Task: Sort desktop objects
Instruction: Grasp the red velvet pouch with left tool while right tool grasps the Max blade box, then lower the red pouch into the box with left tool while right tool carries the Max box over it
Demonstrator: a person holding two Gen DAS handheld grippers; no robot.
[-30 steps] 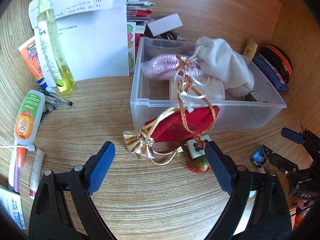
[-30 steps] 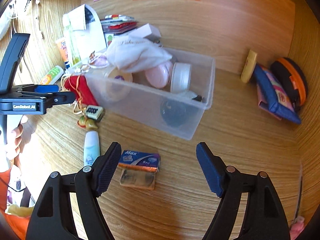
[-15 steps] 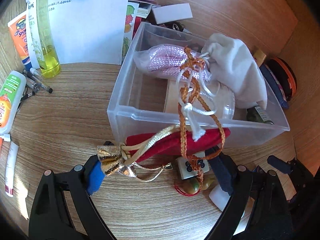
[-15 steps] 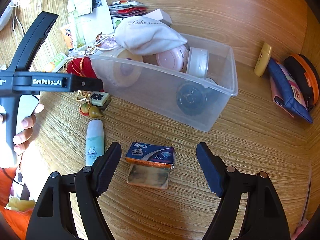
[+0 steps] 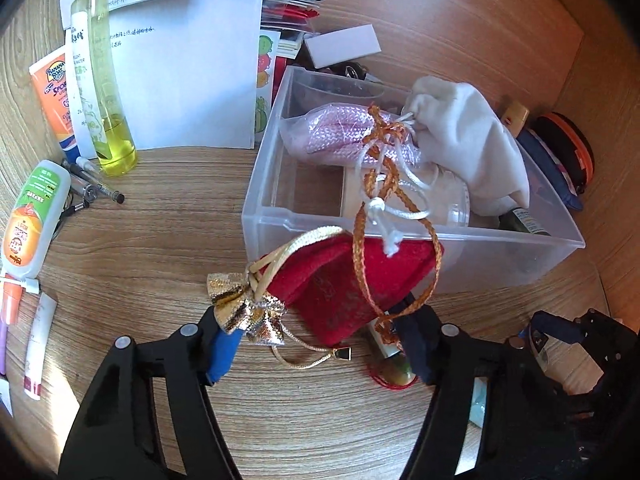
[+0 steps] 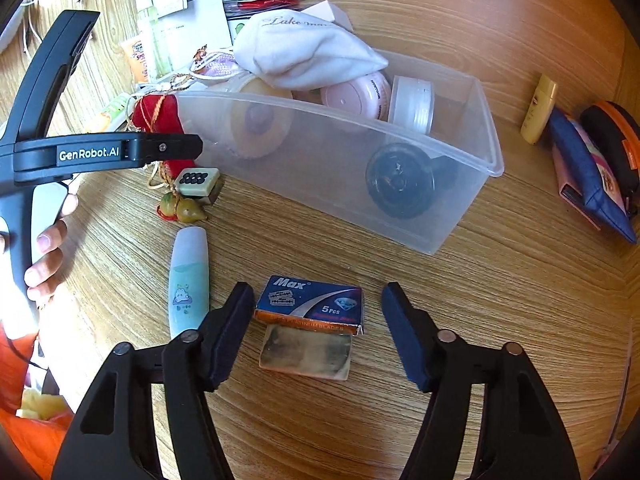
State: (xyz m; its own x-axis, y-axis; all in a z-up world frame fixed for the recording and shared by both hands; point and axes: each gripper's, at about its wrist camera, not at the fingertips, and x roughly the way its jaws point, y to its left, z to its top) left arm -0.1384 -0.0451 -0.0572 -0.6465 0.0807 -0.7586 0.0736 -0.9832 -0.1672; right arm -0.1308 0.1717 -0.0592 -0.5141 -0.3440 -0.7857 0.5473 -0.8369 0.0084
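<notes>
Tongs in the left hand (image 5: 316, 344) gape wide around a red pouch (image 5: 352, 280) leaning on the clear box (image 5: 500, 256) at twelve o'clock. Right tongs (image 6: 316, 332) are spread wide too, empty, straddling a blade packet (image 6: 312, 304) on the desk (image 6: 500, 320).

A bin (image 6: 460, 184) sits mid-counter (image 6: 500, 300) holding pouches (image 5: 468, 152) and jars (image 6: 412, 104). A drawstring pouch (image 5: 352, 288) leans on its near-left wall, a charm (image 6: 188, 196) beside it. A blade box (image 6: 312, 304) lies nearer, a tube (image 6: 188, 280) left of it. Bottles (image 5: 104, 80) and papers (image 5: 188, 80) stand far left.
</notes>
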